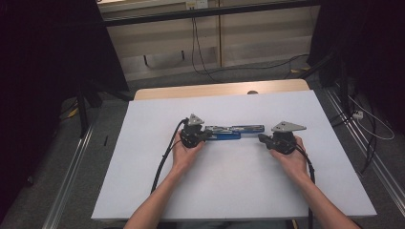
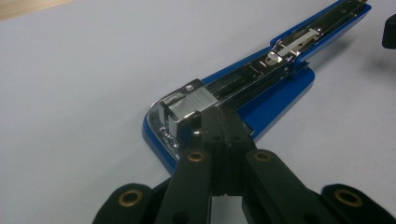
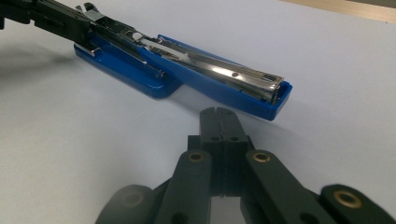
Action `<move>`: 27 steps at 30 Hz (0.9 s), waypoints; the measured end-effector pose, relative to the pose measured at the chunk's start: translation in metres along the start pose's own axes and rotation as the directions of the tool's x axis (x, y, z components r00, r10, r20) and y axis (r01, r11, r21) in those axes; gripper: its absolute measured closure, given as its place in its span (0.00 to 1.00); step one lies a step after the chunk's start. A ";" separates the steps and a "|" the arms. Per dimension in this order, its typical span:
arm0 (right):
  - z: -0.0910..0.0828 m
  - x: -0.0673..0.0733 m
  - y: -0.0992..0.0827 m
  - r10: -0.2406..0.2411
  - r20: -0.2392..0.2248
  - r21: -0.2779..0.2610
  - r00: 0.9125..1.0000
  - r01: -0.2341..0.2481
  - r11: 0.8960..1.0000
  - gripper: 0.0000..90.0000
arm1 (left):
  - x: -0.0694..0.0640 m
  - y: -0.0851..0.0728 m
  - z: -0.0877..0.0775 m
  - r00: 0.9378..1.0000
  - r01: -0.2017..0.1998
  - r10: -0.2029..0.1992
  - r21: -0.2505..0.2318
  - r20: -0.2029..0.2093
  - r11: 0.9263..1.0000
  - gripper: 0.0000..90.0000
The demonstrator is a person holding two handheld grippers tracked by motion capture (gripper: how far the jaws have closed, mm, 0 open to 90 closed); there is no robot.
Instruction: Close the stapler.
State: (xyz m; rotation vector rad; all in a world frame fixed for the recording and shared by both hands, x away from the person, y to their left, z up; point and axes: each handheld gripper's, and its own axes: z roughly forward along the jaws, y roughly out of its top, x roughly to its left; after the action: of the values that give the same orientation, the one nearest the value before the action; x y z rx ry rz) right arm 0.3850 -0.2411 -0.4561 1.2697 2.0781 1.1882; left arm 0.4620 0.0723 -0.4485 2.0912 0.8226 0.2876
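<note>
A blue stapler (image 1: 234, 132) lies swung open flat on the white table, its metal staple channel facing up. My left gripper (image 1: 208, 133) is shut, and its joined tips (image 2: 223, 116) rest against the silver end block of the stapler (image 2: 280, 88) without gripping it. My right gripper (image 1: 261, 138) is also shut. Its tips (image 3: 218, 114) sit just short of the blue far end of the stapler (image 3: 210, 79), with a small gap of table between. The left gripper (image 3: 28, 14) appears dark at the top left of the right gripper view.
The white table top (image 1: 229, 191) stretches wide around the stapler, with a wooden strip (image 1: 215, 89) along its far edge. Black cables (image 1: 162, 162) trail from both grippers toward the near edge. Dark stands and floor cables (image 1: 363, 114) flank the table.
</note>
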 end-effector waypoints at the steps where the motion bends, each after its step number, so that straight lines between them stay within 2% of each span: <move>1: 0.000 0.000 0.001 0.005 0.001 0.005 1.000 -0.005 1.000 1.00 | 0.000 0.000 0.000 1.000 -0.003 0.003 0.000 0.001 1.000 1.00; 4: 0.000 -0.002 0.004 -0.001 0.003 0.013 1.000 0.001 1.000 1.00 | 0.000 0.002 0.000 1.000 -0.024 0.024 0.014 -0.004 1.000 1.00; 6: 0.000 -0.003 0.007 0.006 0.004 0.009 1.000 -0.006 1.000 1.00 | 0.000 0.001 0.000 1.000 -0.012 0.012 0.005 -0.001 1.000 1.00; 7: 0.000 -0.003 0.007 0.011 0.004 0.012 1.000 -0.011 1.000 1.00 | -0.001 0.000 0.001 1.000 0.002 -0.003 -0.003 -0.017 1.000 1.00; 9: 0.004 -0.004 0.006 0.012 0.007 0.046 1.000 -0.013 0.999 1.00 | -0.001 0.001 0.000 1.000 -0.002 0.002 0.003 0.001 1.000 1.00; 11: 0.005 -0.005 0.006 0.013 0.008 0.055 1.000 -0.013 0.998 1.00 | -0.001 0.001 0.000 1.000 -0.010 0.010 0.000 -0.006 1.000 1.00; 12: 0.005 -0.005 0.006 0.016 0.007 0.063 1.000 -0.017 0.998 1.00 | -0.001 0.000 0.001 1.000 0.000 0.000 -0.005 -0.002 1.000 1.00; 13: 0.006 -0.005 0.006 0.020 0.009 0.068 1.000 -0.021 0.997 1.00 | -0.002 0.000 0.001 1.000 0.006 -0.006 -0.008 -0.016 1.000 1.00; 16: 0.007 -0.006 0.009 0.027 0.009 0.074 1.000 -0.028 0.997 1.00 | -0.001 0.000 0.001 1.000 -0.004 0.004 -0.002 -0.018 1.000 1.00; 17: 0.008 -0.006 0.010 0.023 0.010 0.078 1.000 -0.023 0.997 1.00 | -0.001 0.000 0.001 1.000 -0.007 0.007 -0.003 -0.003 1.000 1.00; 21: 0.012 -0.006 0.008 0.014 0.015 0.130 1.000 -0.016 0.991 1.00 | -0.002 0.001 0.001 1.000 -0.012 0.012 0.002 -0.004 1.000 1.00; 25: 0.015 -0.006 0.011 0.005 0.014 0.151 1.000 -0.007 0.989 1.00 | 0.000 0.000 0.000 1.000 -0.018 0.018 0.001 -0.007 1.000 1.00; 27: 0.018 -0.006 0.012 0.008 0.013 0.181 1.000 -0.010 0.983 1.00 | -0.001 0.000 0.000 1.000 -0.016 0.016 0.001 -0.008 1.000 1.00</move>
State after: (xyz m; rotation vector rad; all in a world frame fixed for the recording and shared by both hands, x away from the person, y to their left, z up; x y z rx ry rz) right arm 0.4069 -0.2356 -0.4559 1.3638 2.2152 1.0103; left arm 0.4617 0.0716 -0.4484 2.1001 0.8112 0.3043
